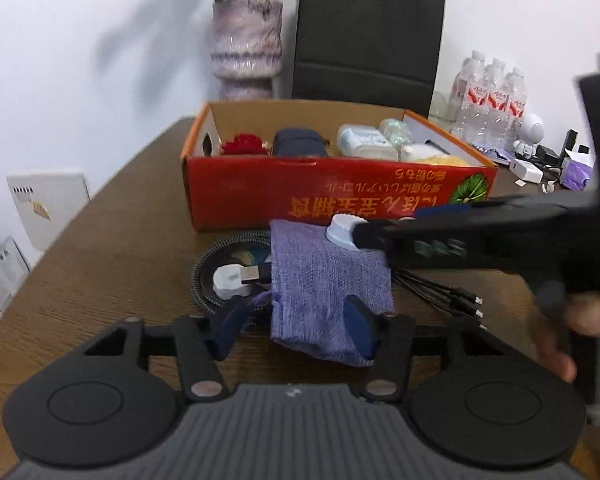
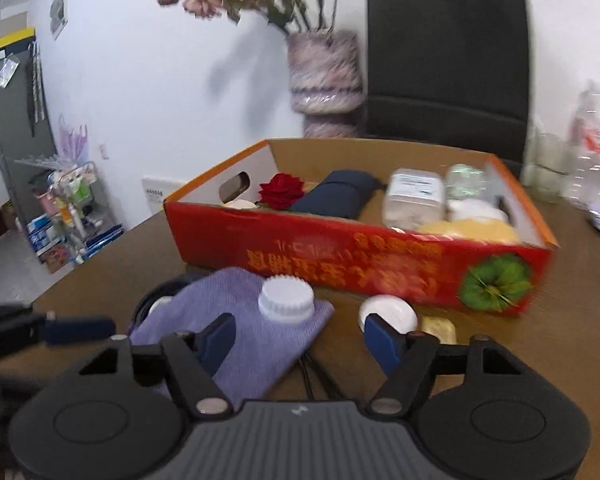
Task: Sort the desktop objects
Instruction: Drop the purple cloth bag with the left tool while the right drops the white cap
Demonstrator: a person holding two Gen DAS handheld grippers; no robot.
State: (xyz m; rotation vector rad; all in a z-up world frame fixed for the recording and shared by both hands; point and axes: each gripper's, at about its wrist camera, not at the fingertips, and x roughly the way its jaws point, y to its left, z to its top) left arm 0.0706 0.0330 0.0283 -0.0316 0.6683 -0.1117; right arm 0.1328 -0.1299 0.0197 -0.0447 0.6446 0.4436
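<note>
A purple woven pouch (image 1: pixel 328 288) lies on the brown table, and a white ribbed bottle cap (image 1: pixel 342 230) pokes out at its far end. My left gripper (image 1: pixel 294 330) straddles the pouch's near edge. Its right pad touches the cloth, its left pad stands clear, so it is open. My right gripper (image 2: pixel 300 338) is open too, with the cap (image 2: pixel 286 298) just beyond its fingertips and the pouch (image 2: pixel 236 320) under them. In the left wrist view the right gripper (image 1: pixel 384 228) reaches in from the right up to the cap.
A red cardboard box (image 1: pixel 340 196) behind the pouch holds a red rose, a navy pouch and white containers. A white plug (image 1: pixel 230 280) with coiled cable lies left of the pouch, black cables (image 1: pixel 452 296) right. A white round lid (image 2: pixel 388 312), vase (image 1: pixel 246 48) and water bottles (image 1: pixel 488 96) stand around.
</note>
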